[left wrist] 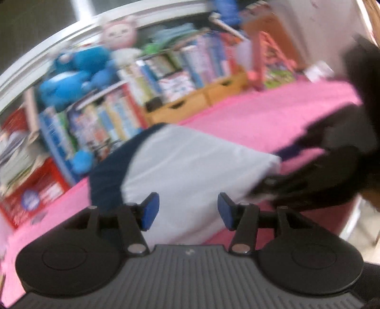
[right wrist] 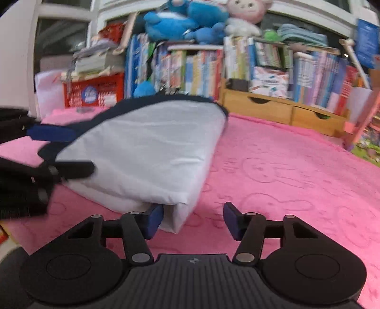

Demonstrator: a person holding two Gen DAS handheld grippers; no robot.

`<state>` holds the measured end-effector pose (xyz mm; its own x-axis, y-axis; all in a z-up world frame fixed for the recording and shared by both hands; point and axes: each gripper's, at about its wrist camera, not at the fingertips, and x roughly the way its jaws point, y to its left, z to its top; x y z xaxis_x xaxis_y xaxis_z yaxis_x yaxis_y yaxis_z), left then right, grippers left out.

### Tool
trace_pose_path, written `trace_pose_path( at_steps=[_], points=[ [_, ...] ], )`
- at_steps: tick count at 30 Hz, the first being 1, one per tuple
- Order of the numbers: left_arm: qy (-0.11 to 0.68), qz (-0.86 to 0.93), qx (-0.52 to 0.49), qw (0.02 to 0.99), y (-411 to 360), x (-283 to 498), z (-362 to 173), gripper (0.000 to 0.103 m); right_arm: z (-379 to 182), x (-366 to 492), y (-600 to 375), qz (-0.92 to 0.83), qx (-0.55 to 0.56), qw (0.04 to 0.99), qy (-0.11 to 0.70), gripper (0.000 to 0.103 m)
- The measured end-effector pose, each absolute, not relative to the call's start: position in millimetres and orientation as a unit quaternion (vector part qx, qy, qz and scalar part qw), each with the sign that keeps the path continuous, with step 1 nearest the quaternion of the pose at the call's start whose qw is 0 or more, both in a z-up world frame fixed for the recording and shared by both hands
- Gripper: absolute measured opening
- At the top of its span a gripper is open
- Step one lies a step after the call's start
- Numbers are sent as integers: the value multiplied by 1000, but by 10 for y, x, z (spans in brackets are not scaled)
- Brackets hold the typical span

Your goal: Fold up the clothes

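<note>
A folded white garment with dark navy trim point(right wrist: 147, 152) lies on the pink blanket point(right wrist: 285, 171); it also shows in the left wrist view point(left wrist: 190, 166). My right gripper point(right wrist: 193, 219) is open, with the garment's near corner between its fingers, close to the left pad. My left gripper point(left wrist: 187, 211) is open and empty, held over the garment's near edge. In the right wrist view the left gripper point(right wrist: 47, 152) reaches in from the left at the garment's side. In the left wrist view the right gripper point(left wrist: 308, 180) is a dark blur at the right.
Behind the blanket stand rows of books point(right wrist: 201, 69), a wooden drawer unit point(right wrist: 282, 109), a red crate point(right wrist: 95, 92) and plush toys point(right wrist: 185, 21) on top. The blanket's edge drops off at the right in the left wrist view point(left wrist: 342, 221).
</note>
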<state>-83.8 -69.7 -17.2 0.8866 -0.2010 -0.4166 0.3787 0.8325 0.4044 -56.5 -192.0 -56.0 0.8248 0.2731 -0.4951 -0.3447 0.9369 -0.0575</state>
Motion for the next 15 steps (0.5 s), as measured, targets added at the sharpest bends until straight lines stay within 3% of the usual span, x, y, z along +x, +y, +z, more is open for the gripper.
trace_pose_path(
  at_steps=[2,10,15],
  points=[
    [172,-165,274,932,-798,-806,-233,52,-549,-504,-1912,167,-59,952,249,20],
    [132,-223,340,904,-894,-843,-298,53,-418,-474,-1952,167,-57,955,237,20],
    [129,-243,349,896,-877,-865,-297,60,-374,-506,-1974,165,-51,958,227,20]
  ],
)
